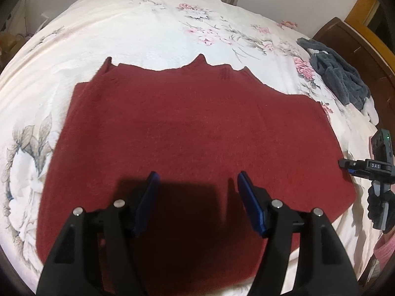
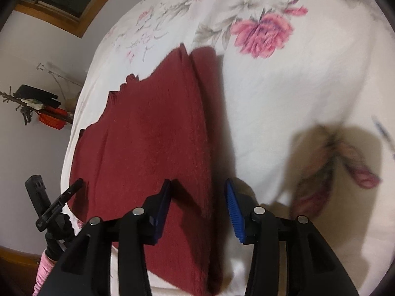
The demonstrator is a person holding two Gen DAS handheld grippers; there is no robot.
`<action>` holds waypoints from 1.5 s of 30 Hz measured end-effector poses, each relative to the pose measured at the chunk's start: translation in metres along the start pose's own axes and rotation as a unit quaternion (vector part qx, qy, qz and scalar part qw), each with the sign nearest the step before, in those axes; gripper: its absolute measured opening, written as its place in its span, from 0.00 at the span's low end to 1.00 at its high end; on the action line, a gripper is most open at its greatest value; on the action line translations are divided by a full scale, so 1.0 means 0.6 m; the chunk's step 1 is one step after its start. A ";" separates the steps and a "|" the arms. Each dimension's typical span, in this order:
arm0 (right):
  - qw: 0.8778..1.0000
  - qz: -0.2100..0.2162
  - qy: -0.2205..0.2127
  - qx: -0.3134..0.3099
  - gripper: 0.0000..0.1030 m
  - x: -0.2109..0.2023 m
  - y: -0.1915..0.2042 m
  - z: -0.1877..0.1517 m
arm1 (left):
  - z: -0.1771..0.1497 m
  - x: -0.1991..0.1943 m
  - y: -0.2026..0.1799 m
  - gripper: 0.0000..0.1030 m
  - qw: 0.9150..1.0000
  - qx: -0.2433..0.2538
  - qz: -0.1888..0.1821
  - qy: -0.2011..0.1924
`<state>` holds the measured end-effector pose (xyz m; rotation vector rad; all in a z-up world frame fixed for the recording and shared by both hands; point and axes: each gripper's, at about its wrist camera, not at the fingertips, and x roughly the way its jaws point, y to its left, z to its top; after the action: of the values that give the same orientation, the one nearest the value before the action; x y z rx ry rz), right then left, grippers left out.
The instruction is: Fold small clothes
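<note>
1. We see the dark red knit garment (image 1: 192,133) lying flat on the flower-printed bedsheet (image 1: 148,29), already folded into layers, its uneven edge on the far side.
2. In the right wrist view its folded layers (image 2: 153,143) form a straight stacked edge running from near to far.
3. Our left gripper (image 1: 196,180) hangs over the garment's near part, its blue pads spread wide, holding nothing.
4. Our right gripper (image 2: 197,185) sits over that stacked edge, pads apart and empty; one pad is above the red knit, the other above bare sheet.
5. A gloved hand (image 1: 379,204) holds the right gripper just beside the garment's right edge.
6. A dark grey fleece garment (image 1: 338,74) lies crumpled far right, well apart.
</note>
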<state>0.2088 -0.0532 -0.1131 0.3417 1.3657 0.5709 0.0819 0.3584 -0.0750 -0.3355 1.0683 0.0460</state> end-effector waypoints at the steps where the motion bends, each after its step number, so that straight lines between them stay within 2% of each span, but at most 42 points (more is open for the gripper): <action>1: 1.000 0.007 0.003 0.001 0.43 0.008 0.001 0.000 | 0.000 0.002 0.000 0.65 1.000 0.000 0.001 0.001; 4: 1.000 0.013 0.002 0.001 0.40 0.027 0.005 0.002 | 0.001 0.011 0.003 0.65 1.000 -0.004 0.002 0.004; 6: 1.000 0.022 -0.003 0.002 0.31 0.026 0.003 0.003 | 0.001 0.013 0.008 0.65 1.000 -0.009 -0.002 0.003; 9: 0.999 0.039 -0.014 0.002 0.24 0.012 0.003 0.001 | 0.002 0.010 0.009 0.65 1.000 -0.014 -0.007 0.002; 25: 1.000 0.018 -0.013 0.002 0.24 0.028 -0.006 -0.004 | -0.002 0.017 0.011 0.65 1.000 0.001 -0.003 0.007; 45: 1.000 0.016 -0.018 0.006 0.24 0.038 -0.011 -0.007 | -0.006 0.027 0.004 0.70 1.000 0.020 0.003 0.003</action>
<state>0.2079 -0.0462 -0.1360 0.3827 1.3304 0.5817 0.0863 0.3574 -0.0912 -0.2955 1.0743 0.0293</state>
